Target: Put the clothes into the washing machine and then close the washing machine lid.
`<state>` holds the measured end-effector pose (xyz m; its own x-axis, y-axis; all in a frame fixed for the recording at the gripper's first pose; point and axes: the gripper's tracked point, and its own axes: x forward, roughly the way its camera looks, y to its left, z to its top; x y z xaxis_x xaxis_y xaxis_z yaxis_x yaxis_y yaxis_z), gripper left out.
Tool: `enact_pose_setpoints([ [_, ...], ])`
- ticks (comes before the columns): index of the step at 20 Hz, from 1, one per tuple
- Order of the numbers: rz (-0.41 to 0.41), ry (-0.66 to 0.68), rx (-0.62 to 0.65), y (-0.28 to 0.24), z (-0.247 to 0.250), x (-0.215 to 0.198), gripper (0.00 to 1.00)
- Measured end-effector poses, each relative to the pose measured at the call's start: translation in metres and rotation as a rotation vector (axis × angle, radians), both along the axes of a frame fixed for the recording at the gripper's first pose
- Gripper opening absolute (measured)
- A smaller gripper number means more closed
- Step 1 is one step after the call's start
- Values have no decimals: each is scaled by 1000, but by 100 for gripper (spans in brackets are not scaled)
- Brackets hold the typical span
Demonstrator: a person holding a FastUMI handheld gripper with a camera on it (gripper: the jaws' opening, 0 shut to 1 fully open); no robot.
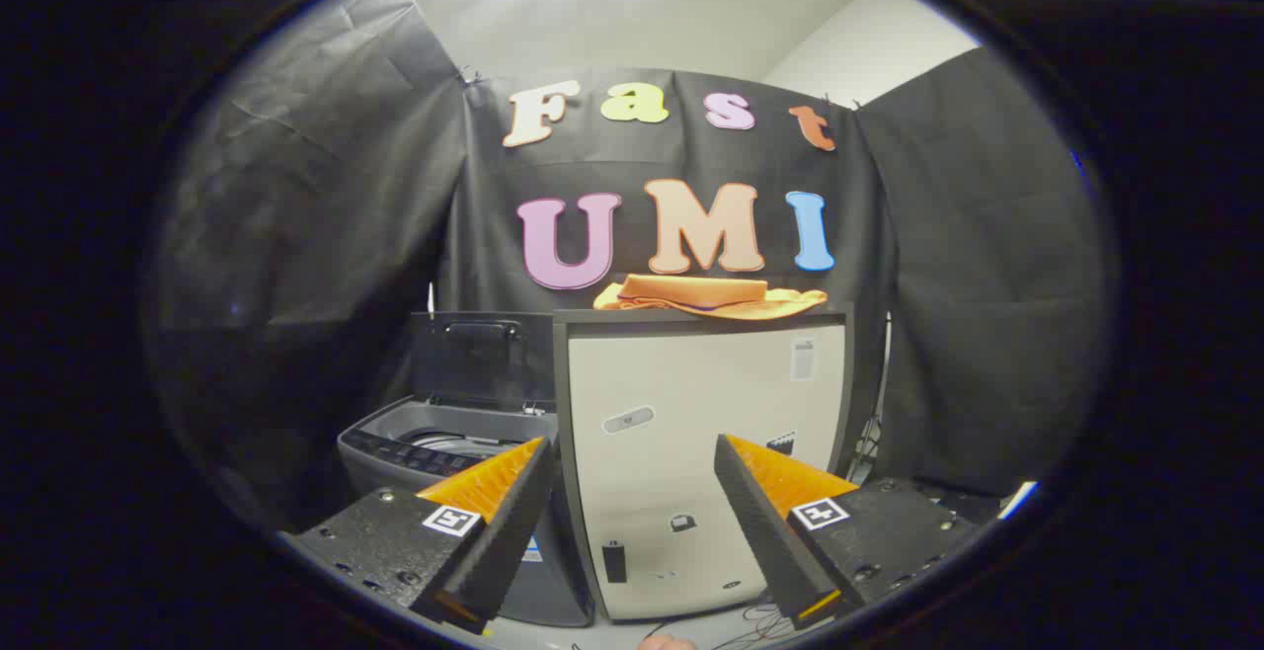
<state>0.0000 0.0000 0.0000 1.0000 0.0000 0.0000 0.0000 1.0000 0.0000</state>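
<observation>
Gripper (632,452) spread empty, clothes (706,296) well beyond

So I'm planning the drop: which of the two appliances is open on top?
The grey washing machine, lid raised. The taller cream cabinet carries the orange clothes.

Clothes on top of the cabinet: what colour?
Orange clothes, clearest in the gripper view, beyond the open claw.

Clothes (709,296) lie atop the cabinet (703,452), washing machine (446,443) left.
</observation>
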Motion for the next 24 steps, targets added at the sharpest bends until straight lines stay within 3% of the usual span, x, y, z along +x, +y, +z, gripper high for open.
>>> enact_pose_setpoints([
  [10, -25, 4, 85, -13, 5, 5, 96],
  [19, 1, -18, 38, 2, 27, 13, 96],
  [24, 29, -44, 28, 10, 62, 38, 96],
])
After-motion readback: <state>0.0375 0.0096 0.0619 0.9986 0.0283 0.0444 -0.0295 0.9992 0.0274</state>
